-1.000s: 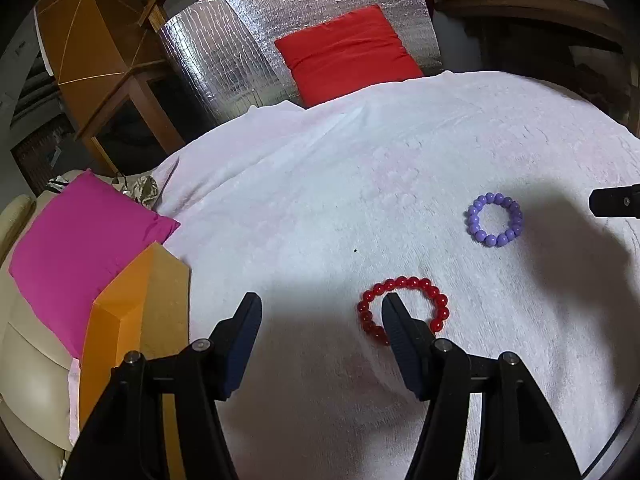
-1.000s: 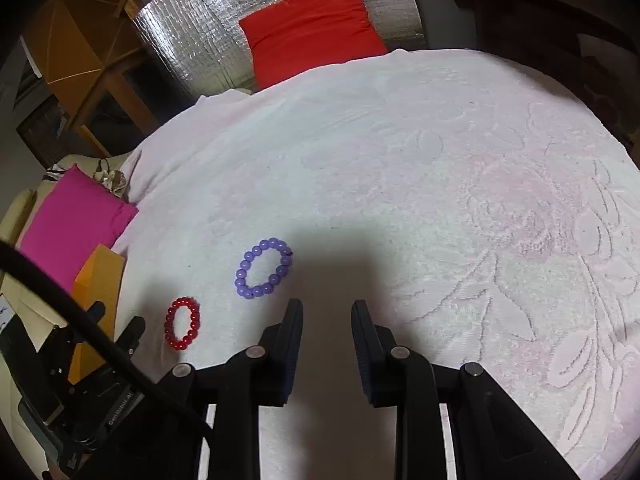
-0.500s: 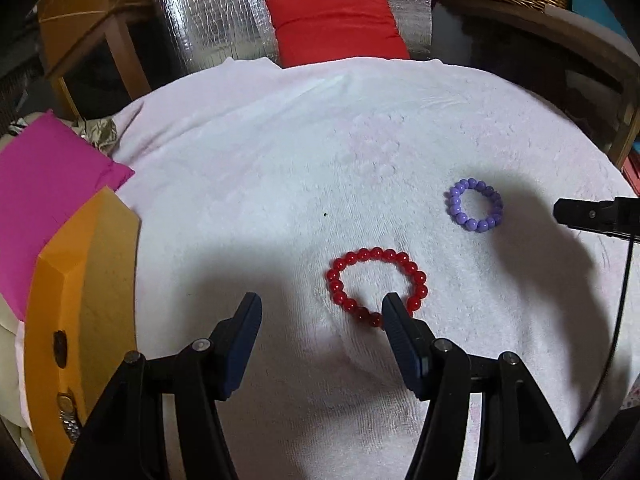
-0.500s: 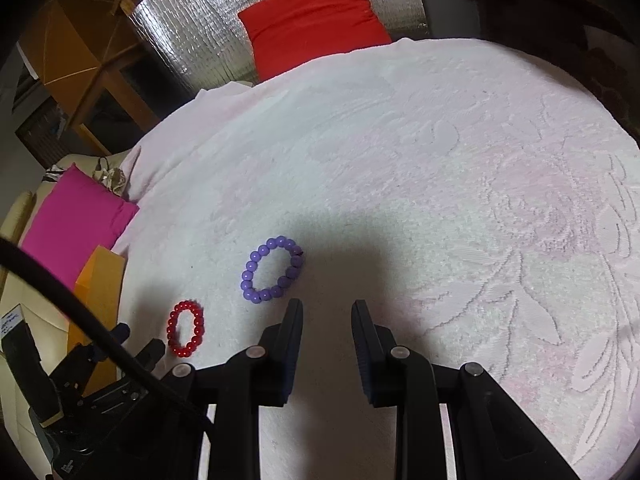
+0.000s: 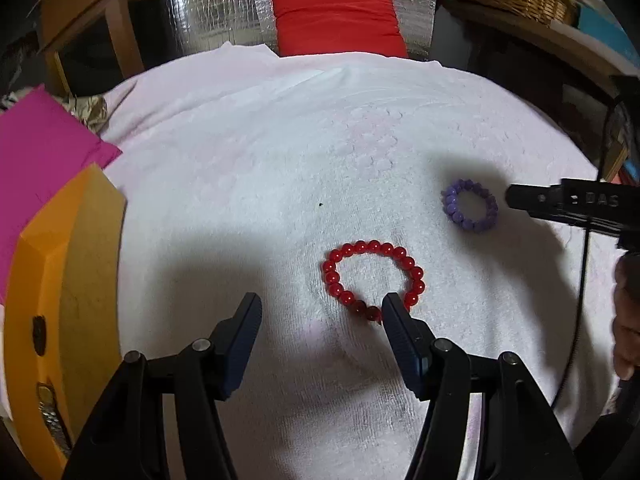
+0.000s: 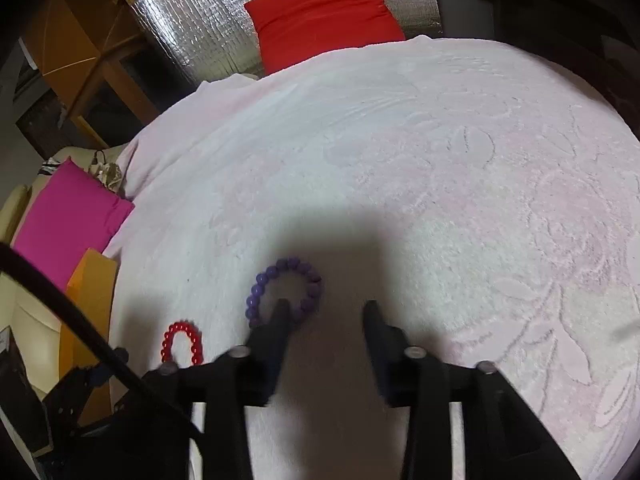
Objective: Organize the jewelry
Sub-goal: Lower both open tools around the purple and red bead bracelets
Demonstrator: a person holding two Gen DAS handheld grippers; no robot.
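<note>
1. On the white towel [image 5: 248, 184], both bracelets lie flat and loose; neither is lifted, so the sorting looks barely begun.
2. The red bead bracelet [image 5: 374, 278] sits just ahead of the left gripper [image 5: 320, 312], at about one o'clock from its gap. The right-hand finger [image 5: 394, 320] overlaps the ring's near edge, while the other finger stands well apart at nine o'clock. The jaws are wide and grip nothing.
3. The purple bead bracelet [image 6: 286, 292] lies at about eleven o'clock from the right gripper [image 6: 326, 312]. Its jaws have just been opening, and they now stand at a middling spread with bare towel between them. The left-hand finger [image 6: 280, 320] lies over the ring's near side; this view is blurred, so whether it touches the beads I cannot tell.
4. An orange box [image 5: 68, 288] stands at nine o'clock from the left gripper, off the towel's edge, with what may be a watch strap in it. It is probably where the pieces go.
5. Left to do, as I judge it: close on each bracelet, lift it, and carry it to its place.
</note>
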